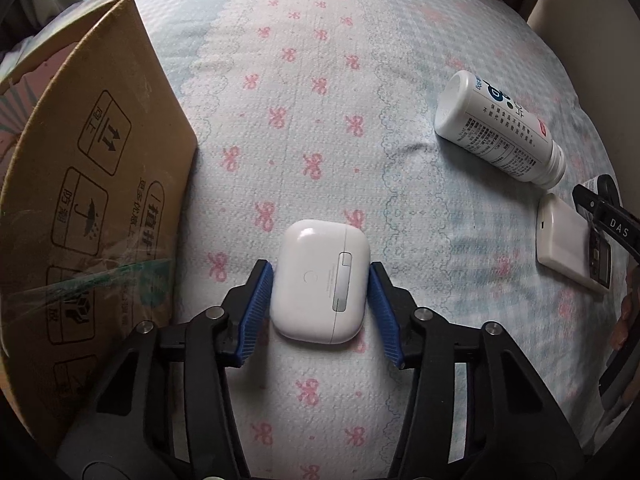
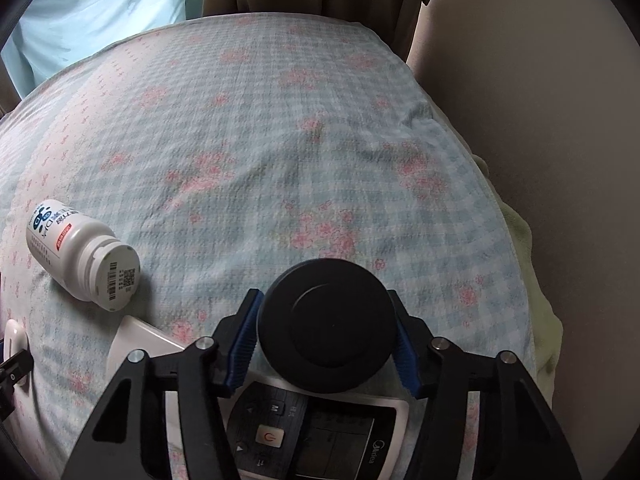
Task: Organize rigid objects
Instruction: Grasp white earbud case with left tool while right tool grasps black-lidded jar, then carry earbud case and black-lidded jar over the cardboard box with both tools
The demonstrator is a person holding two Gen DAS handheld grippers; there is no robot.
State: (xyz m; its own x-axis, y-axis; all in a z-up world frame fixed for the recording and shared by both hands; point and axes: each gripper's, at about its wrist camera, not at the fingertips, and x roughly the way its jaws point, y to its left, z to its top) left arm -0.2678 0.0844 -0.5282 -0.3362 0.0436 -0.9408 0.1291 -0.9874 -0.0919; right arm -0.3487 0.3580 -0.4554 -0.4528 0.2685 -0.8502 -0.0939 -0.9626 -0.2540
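Observation:
A white earbud case [image 1: 320,282] lies on the bed sheet between the blue pads of my left gripper [image 1: 321,280]; the pads look closed against its sides. My right gripper [image 2: 325,312] is shut on a round black lidded jar [image 2: 326,326], held above a white Midea remote [image 2: 316,436]. A white pill bottle [image 1: 500,126] lies on its side on the sheet; it also shows in the right wrist view [image 2: 82,250]. The remote shows in the left wrist view [image 1: 568,246] under the right gripper's finger.
An open cardboard box [image 1: 92,200] stands at the left of the bed, close to my left gripper. The bed sheet [image 2: 280,160] stretches ahead, with a wall at right and curtains at the far end. A green cloth [image 2: 536,280] lies at the bed's right edge.

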